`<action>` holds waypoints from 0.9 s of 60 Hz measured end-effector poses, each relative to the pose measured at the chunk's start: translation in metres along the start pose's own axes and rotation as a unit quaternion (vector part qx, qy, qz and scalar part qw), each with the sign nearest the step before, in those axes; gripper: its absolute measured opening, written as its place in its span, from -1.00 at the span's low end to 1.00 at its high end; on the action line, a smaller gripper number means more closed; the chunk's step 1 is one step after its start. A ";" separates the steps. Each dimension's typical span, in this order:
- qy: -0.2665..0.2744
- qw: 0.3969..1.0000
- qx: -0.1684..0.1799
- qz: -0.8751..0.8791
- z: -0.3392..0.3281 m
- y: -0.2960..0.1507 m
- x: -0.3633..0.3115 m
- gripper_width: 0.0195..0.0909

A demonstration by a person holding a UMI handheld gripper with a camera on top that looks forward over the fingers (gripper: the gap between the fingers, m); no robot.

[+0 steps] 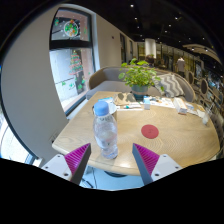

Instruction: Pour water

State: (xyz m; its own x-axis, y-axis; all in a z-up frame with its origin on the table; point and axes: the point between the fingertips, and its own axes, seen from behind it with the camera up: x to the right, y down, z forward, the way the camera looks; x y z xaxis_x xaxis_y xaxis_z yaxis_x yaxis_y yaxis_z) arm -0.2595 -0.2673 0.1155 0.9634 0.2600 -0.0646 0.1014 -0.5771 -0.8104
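A clear plastic water bottle (105, 130) with a blue cap stands upright on the light wooden table (170, 138), near its front edge. My gripper (112, 158) is open, its two magenta pads (77, 157) spread wide. The bottle stands just ahead of the fingers, a little left of the middle between them, and neither pad touches it. A round red coaster (150, 131) lies on the table to the right of the bottle.
A potted green plant (138, 75) stands at the far side of the table with small items around it. Papers lie at the table's right end (192, 110). A poster hangs on the wall at the left (70, 50). Sofas stand behind the table.
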 end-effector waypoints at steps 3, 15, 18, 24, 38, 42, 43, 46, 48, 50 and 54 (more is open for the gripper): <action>0.007 1.000 0.003 0.004 0.017 0.001 -0.006 0.86; 0.028 0.998 0.038 0.028 0.072 -0.012 -0.017 0.72; 0.030 0.998 0.046 0.039 0.081 -0.017 -0.020 0.53; 0.051 0.996 0.064 0.044 0.092 -0.024 -0.013 -0.03; 0.076 0.993 0.087 0.031 0.090 -0.028 -0.011 -0.51; 0.079 0.993 0.084 0.026 0.089 -0.027 -0.011 -0.51; 0.078 0.993 0.084 0.025 0.088 -0.026 -0.014 -0.51; 0.077 0.993 0.084 0.024 0.084 -0.028 -0.016 -0.51; 0.075 0.993 0.086 0.023 0.081 -0.032 -0.019 -0.51; 0.071 0.993 0.089 0.023 0.077 -0.038 -0.024 -0.51; 0.054 0.993 0.097 0.035 0.066 -0.056 -0.044 -0.51</action>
State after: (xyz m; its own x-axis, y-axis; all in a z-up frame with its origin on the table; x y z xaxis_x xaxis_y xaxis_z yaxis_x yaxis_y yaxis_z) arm -0.3242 -0.1957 0.1255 0.9884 0.1344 -0.0711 -0.0068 -0.4283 -0.9036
